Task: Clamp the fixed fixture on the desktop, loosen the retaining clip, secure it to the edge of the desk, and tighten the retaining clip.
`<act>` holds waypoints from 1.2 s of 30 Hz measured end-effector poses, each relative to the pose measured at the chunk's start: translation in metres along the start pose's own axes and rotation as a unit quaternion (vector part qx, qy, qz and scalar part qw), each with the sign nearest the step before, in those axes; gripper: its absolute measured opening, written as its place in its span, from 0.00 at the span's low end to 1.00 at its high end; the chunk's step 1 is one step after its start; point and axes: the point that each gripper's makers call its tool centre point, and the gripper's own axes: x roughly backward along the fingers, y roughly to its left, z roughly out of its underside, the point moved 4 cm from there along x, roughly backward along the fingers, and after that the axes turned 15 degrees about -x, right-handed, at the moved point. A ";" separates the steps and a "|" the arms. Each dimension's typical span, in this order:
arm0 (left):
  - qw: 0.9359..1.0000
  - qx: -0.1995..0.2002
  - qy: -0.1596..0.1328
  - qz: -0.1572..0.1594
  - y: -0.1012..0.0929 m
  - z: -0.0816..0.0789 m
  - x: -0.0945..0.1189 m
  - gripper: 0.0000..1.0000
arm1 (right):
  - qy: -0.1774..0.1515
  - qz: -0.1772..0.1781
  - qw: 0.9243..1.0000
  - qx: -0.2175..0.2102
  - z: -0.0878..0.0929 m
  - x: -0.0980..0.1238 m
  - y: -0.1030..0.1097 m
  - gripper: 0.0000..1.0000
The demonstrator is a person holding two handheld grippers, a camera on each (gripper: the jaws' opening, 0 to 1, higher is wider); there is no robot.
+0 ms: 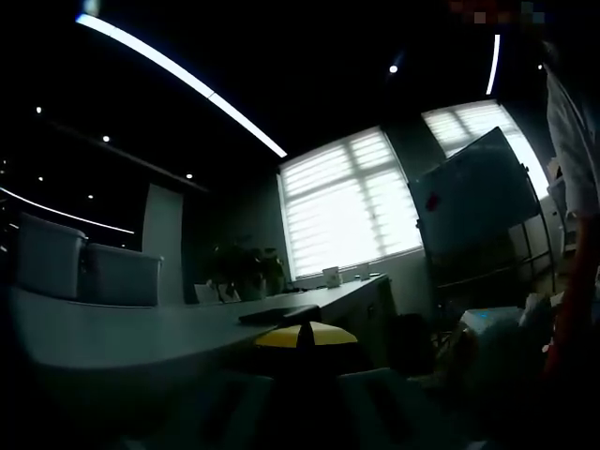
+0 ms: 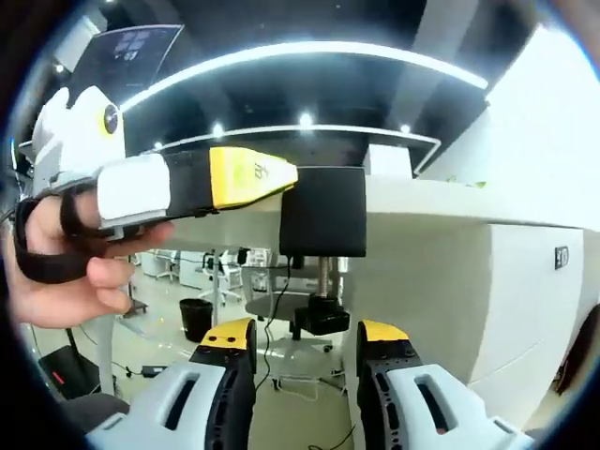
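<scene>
In the right gripper view, the left gripper (image 2: pixel 281 175) reaches in from nine o'clock, its yellow tips pinching the black fixture (image 2: pixel 323 225), which sits hooked over the desk edge (image 2: pixel 441 202) at centre. At six o'clock the right gripper (image 2: pixel 305 349) stands wide, nothing between its jaws, just below the retaining clip (image 2: pixel 322 309). Tightening looks due next: rise, close on the knob, twist.

The left gripper view sits low at the desk (image 1: pixel 141 328) edge, facing along its top toward the windows (image 1: pixel 352 202). The right gripper view looks up from below that edge, close to the black fixture (image 2: pixel 323 214). Both share the desk edge.
</scene>
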 end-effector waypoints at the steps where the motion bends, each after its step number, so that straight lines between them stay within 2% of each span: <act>1: 1.000 0.000 0.000 0.000 0.001 0.001 0.000 0.01 | -0.001 0.007 1.000 0.008 0.001 -0.003 -0.001 0.40; 3: 1.000 -0.001 0.000 0.000 0.001 0.001 0.000 0.01 | 0.006 0.027 0.999 0.044 0.004 -0.009 -0.006 0.39; 5: 1.000 0.000 0.000 0.000 0.000 0.000 0.000 0.01 | 0.019 0.029 0.999 0.025 0.012 -0.015 -0.008 0.39; 7: 1.000 0.000 -0.001 0.001 -0.001 0.000 0.000 0.01 | 0.018 0.029 0.999 0.015 0.014 -0.017 -0.008 0.38; 17: 1.000 0.001 -0.002 0.001 -0.001 0.000 0.000 0.01 | 0.004 0.022 1.000 0.014 0.009 -0.019 -0.012 0.26; 20: 1.000 -0.001 -0.001 0.001 -0.001 -0.001 0.001 0.01 | 0.015 -0.003 1.000 0.016 0.009 -0.021 -0.012 0.26; 24: 1.000 0.000 -0.002 0.001 -0.001 -0.001 0.001 0.01 | 0.023 -0.070 0.997 0.019 0.009 -0.022 -0.013 0.25; 26: 1.000 0.000 -0.002 0.002 -0.002 -0.001 0.001 0.01 | 0.034 -0.110 0.993 0.014 0.011 -0.022 -0.013 0.25; 28: 1.000 0.000 -0.002 0.002 -0.002 -0.002 0.000 0.01 | 0.041 -0.133 0.989 0.041 0.011 -0.022 -0.016 0.18; 30: 1.000 0.000 -0.002 0.002 -0.004 -0.002 0.000 0.01 | 0.047 -0.128 0.989 0.052 0.012 -0.023 -0.029 0.02; 31: 1.000 -0.003 0.001 0.006 -0.005 -0.002 0.000 0.01 | 0.057 -0.143 0.988 0.025 0.016 -0.024 -0.031 0.01; 32: 1.000 -0.003 0.000 0.005 -0.005 -0.002 0.001 0.01 | 0.075 -0.150 0.986 0.013 0.019 -0.024 -0.035 0.01; 33: 1.000 -0.001 0.000 0.004 -0.005 -0.002 0.001 0.01 | 0.075 -0.128 0.989 0.019 0.018 -0.025 -0.043 0.01; 35: 1.000 -0.003 0.001 0.004 -0.005 -0.002 0.001 0.01 | 0.069 -0.127 0.989 0.025 0.015 -0.024 -0.046 0.05; 36: 1.000 -0.003 0.001 0.005 -0.004 -0.001 0.001 0.01 | 0.070 -0.123 0.990 0.025 0.015 -0.024 -0.047 0.11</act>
